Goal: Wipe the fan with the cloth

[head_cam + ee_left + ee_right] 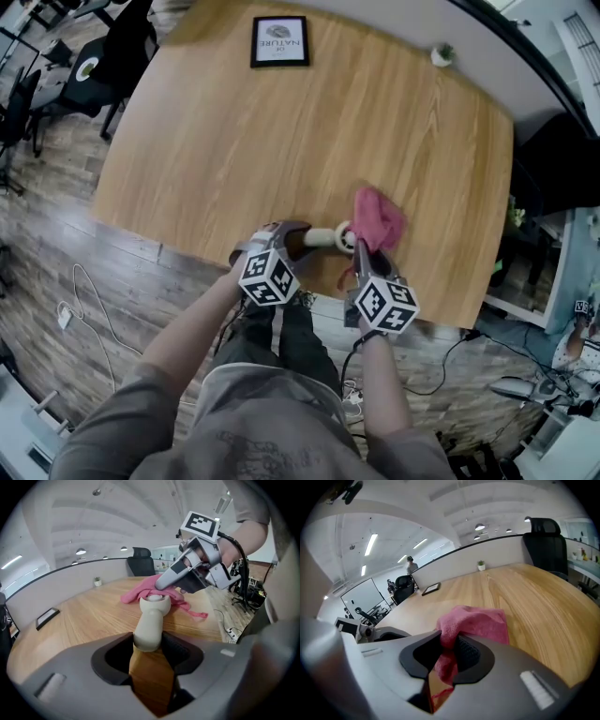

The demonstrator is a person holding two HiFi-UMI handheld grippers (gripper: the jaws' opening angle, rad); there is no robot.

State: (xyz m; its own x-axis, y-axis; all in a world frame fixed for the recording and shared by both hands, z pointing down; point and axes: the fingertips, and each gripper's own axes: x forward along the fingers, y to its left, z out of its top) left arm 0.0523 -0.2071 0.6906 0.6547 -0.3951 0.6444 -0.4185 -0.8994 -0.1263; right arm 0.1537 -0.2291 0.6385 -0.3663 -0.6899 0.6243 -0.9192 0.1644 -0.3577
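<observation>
**Fan wipe - quick look at where things are**

Head view first: looking down on a wooden table. Got the left gripper clamped on the handle of a small cream fan, close to the near edge. Just right of that, spotting the right gripper pinching a pink cloth, bunched right up against the fan's head. Also seeing a framed picture and a little plant pot way over at the far edge.

Left gripper view: seeing jaws partway open but pressed on the fan handle from both sides. Can make out the fan's head pointing away, with the cloth right behind it and the right gripper on top at the right.

Right gripper view: seeing jaws nearly together, squeezed on a fold of the cloth - the rest draped ahead over the table.
</observation>
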